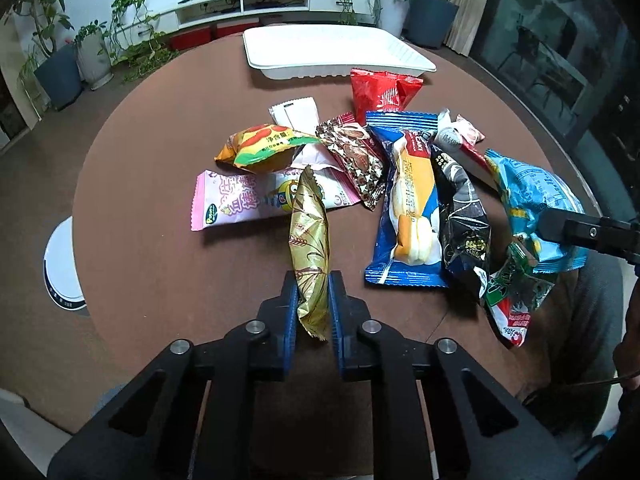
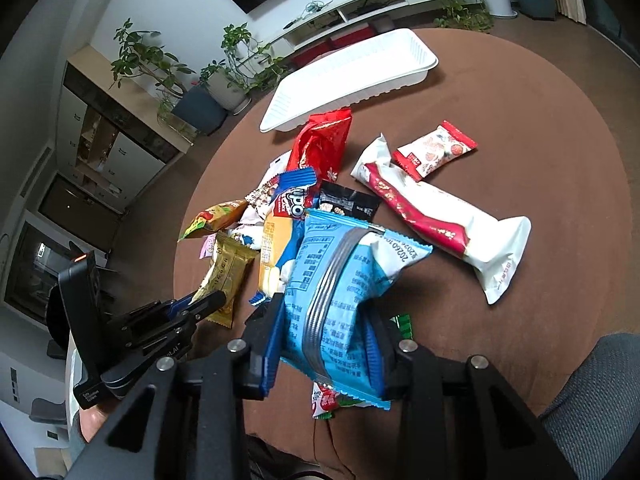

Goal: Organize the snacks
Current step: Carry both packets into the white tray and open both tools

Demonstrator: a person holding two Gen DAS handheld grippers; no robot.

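My left gripper (image 1: 313, 300) is shut on a gold snack packet (image 1: 309, 240), held on edge above the brown round table (image 1: 160, 140); the packet also shows in the right wrist view (image 2: 228, 276). My right gripper (image 2: 326, 344) is shut on a light blue snack bag (image 2: 340, 288), lifted over the table's near edge; the bag also shows in the left wrist view (image 1: 532, 200). An empty white tray (image 1: 332, 52) stands at the far side, also in the right wrist view (image 2: 352, 76). Several snack packets lie in a pile mid-table.
In the pile are a pink packet (image 1: 240, 200), a blue cake packet (image 1: 408, 208), a black packet (image 1: 464, 216), a red bag (image 1: 380, 88), and a long white-and-red packet (image 2: 448, 224). A green-red packet (image 1: 512, 296) overhangs the near edge. Plants and a TV cabinet stand behind.
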